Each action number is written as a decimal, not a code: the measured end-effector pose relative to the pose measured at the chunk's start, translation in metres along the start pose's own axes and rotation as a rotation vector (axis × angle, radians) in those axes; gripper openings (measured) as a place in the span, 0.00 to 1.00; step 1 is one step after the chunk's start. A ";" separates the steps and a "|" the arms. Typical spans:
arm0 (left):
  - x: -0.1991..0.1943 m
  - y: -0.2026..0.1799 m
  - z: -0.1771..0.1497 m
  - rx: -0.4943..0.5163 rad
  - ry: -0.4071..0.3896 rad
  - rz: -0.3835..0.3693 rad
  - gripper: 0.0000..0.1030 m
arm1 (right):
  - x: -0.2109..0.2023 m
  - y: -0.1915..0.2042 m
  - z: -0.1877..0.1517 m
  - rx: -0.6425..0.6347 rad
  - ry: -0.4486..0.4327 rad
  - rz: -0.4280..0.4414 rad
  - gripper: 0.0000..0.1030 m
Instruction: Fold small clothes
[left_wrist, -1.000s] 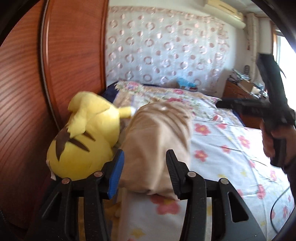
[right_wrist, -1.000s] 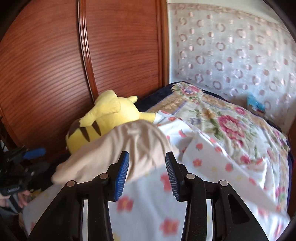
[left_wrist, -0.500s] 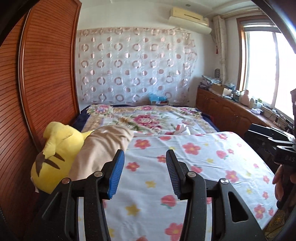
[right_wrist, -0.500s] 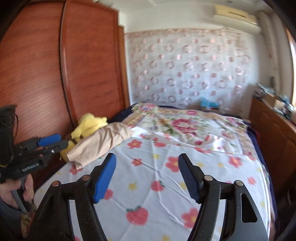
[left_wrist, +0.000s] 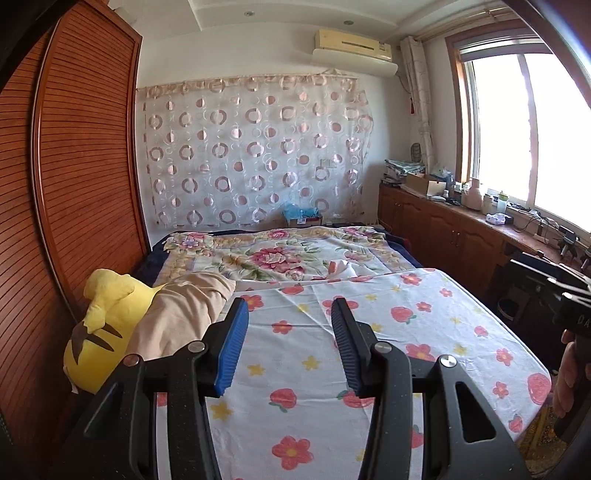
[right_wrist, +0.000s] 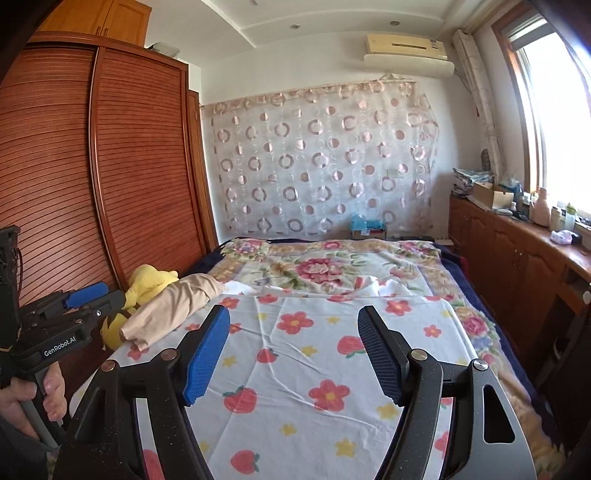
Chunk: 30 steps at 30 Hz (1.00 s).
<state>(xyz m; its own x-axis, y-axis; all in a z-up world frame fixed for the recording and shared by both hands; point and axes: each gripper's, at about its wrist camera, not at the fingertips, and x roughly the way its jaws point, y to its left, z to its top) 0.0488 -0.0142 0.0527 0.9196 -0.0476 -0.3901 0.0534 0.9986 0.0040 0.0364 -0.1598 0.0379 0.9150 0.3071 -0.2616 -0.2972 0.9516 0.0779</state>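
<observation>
A folded beige garment (left_wrist: 184, 310) is lying against a yellow plush toy (left_wrist: 99, 332) on the flowered bed sheet (left_wrist: 303, 369); left gripper (left_wrist: 286, 347) and right gripper (right_wrist: 291, 350) fingers are gaping, empty.

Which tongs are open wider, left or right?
The right tongs: their pads stand clearly farther apart than the left tongs'. Both are empty.

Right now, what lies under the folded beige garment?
The folded beige garment rests partly on a yellow plush toy and the flowered bedsheet; whatever else it covers is hidden.
</observation>
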 end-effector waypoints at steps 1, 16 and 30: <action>-0.001 -0.001 0.001 0.000 0.002 -0.003 0.46 | -0.002 0.002 -0.005 0.000 0.002 0.000 0.71; -0.005 -0.006 0.001 -0.009 0.007 -0.002 0.46 | -0.013 -0.002 -0.006 0.009 0.002 -0.033 0.71; -0.005 -0.006 0.001 -0.010 0.007 -0.002 0.46 | -0.023 -0.012 0.001 0.006 0.006 -0.024 0.71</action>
<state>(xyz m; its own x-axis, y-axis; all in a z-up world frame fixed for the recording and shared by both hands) 0.0443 -0.0196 0.0551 0.9168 -0.0499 -0.3961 0.0517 0.9986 -0.0062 0.0192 -0.1780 0.0444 0.9200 0.2846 -0.2694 -0.2739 0.9586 0.0774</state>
